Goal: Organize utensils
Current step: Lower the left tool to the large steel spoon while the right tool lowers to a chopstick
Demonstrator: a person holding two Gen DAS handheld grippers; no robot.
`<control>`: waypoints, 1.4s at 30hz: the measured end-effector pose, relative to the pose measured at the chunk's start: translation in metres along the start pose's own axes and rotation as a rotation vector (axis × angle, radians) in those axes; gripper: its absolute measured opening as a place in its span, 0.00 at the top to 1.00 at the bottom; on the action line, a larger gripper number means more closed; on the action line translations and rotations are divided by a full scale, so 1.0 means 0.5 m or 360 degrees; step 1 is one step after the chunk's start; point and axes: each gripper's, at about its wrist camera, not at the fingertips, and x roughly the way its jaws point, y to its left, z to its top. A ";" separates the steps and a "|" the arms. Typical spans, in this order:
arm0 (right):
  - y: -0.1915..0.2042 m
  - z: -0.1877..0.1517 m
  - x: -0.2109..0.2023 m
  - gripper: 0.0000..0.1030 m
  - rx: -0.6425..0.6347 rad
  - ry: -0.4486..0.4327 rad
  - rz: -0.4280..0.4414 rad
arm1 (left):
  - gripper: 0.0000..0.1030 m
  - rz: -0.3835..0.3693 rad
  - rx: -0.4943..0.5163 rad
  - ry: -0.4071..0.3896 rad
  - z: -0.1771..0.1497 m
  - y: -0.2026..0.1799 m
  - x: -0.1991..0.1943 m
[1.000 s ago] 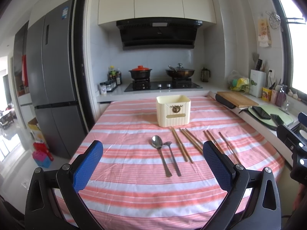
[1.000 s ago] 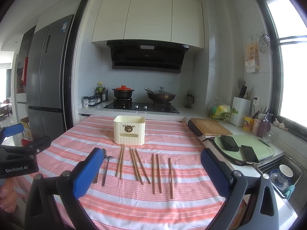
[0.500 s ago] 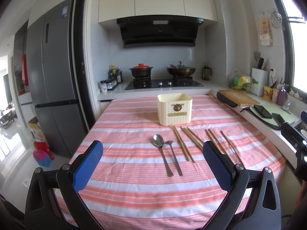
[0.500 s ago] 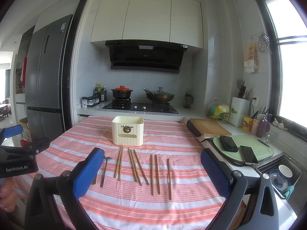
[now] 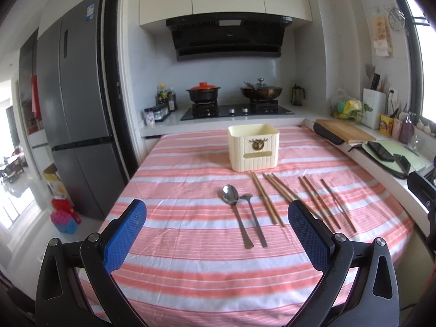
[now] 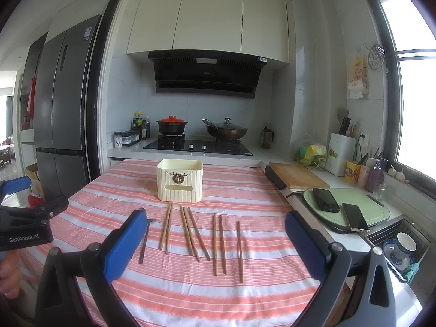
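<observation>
A cream utensil holder point(image 5: 254, 147) point(image 6: 180, 179) stands upright on the striped tablecloth point(image 5: 177, 179). In front of it lie a metal spoon point(image 5: 235, 212), a smaller metal utensil point(image 5: 254, 219) point(image 6: 145, 238) and several wooden chopsticks point(image 5: 267, 200) point(image 6: 190, 231) in a row. My left gripper point(image 5: 216, 233) hangs open above the near table edge, short of the spoon, holding nothing. My right gripper point(image 6: 212, 241) is open too, over the near ends of the chopsticks, with nothing between its fingers. The spoon is mostly hidden behind my right gripper's left finger in the right wrist view.
A hob with a red-lidded pot point(image 6: 171, 125) and a wok point(image 6: 226, 130) sits behind the table. On the right counter are a wooden cutting board point(image 6: 297, 178), a green board with two phones point(image 6: 338, 207) and a sink point(image 6: 400, 245). A grey fridge point(image 5: 73, 109) stands left.
Both views have tilted slightly up and closed in a little on the table. The utensils and the holder have not moved, and both grippers stay open.
</observation>
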 end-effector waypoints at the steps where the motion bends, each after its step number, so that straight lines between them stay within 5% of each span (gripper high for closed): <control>1: -0.003 0.000 0.004 0.00 0.0000 0.0004 -0.0009 | 0.00 0.0000 -0.0004 0.0012 0.001 0.002 0.006; 12: -0.043 0.003 0.053 0.00 0.0092 0.0062 -0.0089 | 0.00 0.0039 -0.0092 0.0127 0.003 0.055 0.104; 17: -0.045 -0.018 0.102 0.00 0.0088 0.0149 -0.0094 | 0.00 0.0036 -0.0139 0.0290 -0.013 0.075 0.198; 32: -0.160 -0.068 0.270 0.00 0.0027 0.0395 -0.0232 | 0.00 -0.0037 -0.0169 0.0617 -0.032 0.027 0.443; 42: -0.173 -0.107 0.312 0.00 0.0106 0.0507 -0.0165 | 0.00 0.0007 -0.0164 0.0757 -0.071 0.002 0.555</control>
